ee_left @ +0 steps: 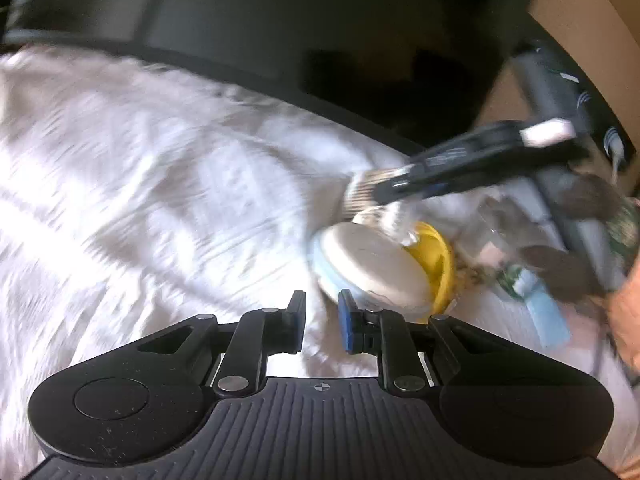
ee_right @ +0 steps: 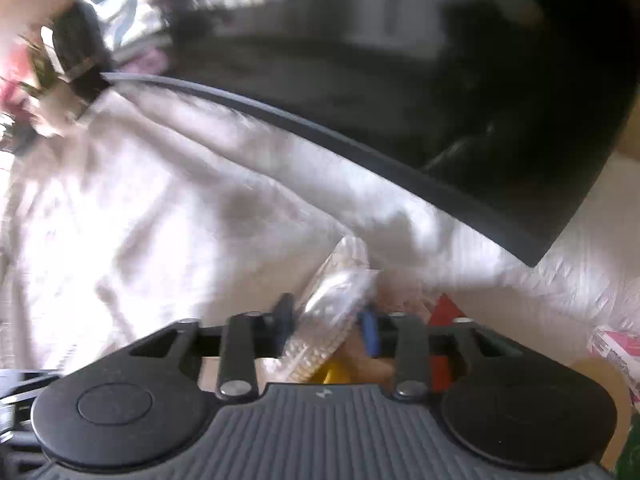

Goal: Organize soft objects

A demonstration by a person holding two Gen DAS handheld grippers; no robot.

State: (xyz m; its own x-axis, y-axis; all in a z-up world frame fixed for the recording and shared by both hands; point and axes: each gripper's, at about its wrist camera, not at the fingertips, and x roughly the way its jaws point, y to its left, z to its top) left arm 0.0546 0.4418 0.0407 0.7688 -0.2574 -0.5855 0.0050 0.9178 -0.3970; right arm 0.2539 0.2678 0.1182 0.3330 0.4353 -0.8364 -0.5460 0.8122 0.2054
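In the left wrist view my left gripper (ee_left: 322,326) is open with a narrow gap and empty, low over a white crumpled sheet (ee_left: 140,168). Just ahead and to its right lies a round beige and light-blue pad (ee_left: 372,264) against a yellow bowl-shaped item (ee_left: 438,260). My right gripper (ee_left: 394,190) comes in from the right, shut on a clear-wrapped bundle of pale cotton items (ee_left: 362,196). In the right wrist view my right gripper (ee_right: 328,320) is shut on that clear-wrapped bundle (ee_right: 332,304). The frames are motion-blurred.
A dark sofa back (ee_left: 320,32) runs along the far edge of the sheet. Small packets and a light-blue strip (ee_left: 552,316) lie at the right. In the right wrist view a red item (ee_right: 444,312) and a pink-and-white box (ee_right: 616,344) sit at the lower right.
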